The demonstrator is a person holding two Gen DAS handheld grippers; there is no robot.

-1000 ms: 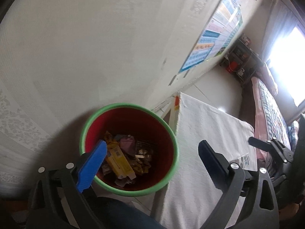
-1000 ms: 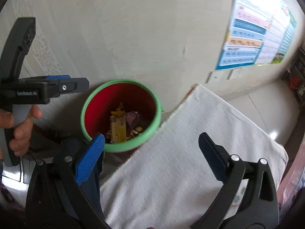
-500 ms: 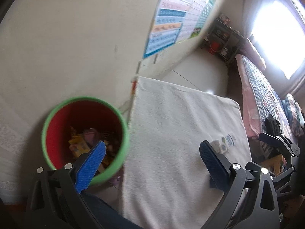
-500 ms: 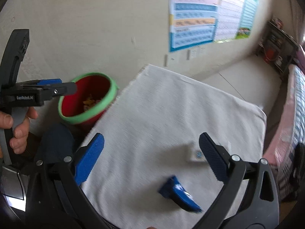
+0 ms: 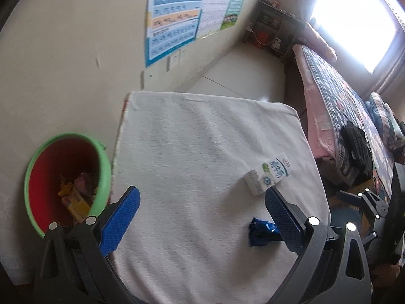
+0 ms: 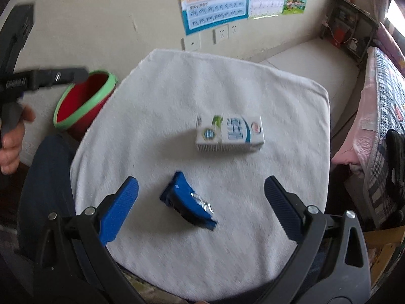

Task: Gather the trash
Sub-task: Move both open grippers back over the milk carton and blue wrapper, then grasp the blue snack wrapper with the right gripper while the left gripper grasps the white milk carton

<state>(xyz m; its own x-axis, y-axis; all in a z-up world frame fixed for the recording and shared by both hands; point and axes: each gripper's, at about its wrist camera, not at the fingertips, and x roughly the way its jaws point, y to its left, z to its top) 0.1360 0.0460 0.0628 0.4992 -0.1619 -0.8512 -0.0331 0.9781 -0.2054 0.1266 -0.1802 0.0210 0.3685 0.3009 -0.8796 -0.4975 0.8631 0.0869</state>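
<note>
Two bits of trash on the towel-covered desk (image 6: 177, 81): a crumpled blue wrapper (image 6: 188, 201) and a white milk carton (image 6: 229, 134) lying flat further back. Right gripper (image 6: 201, 195) hangs over the wrapper, jaws spread wide, empty. Left gripper (image 5: 202, 209), same deal. Only the left view looks into the red bin (image 5: 68, 174) with the green rim beside the desk: yellow and pink wrappers inside.

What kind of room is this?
Most likely a bedroom in a home: a bed with a checked quilt by a bright window, learning charts on the wall, and a towel-covered table.
</note>
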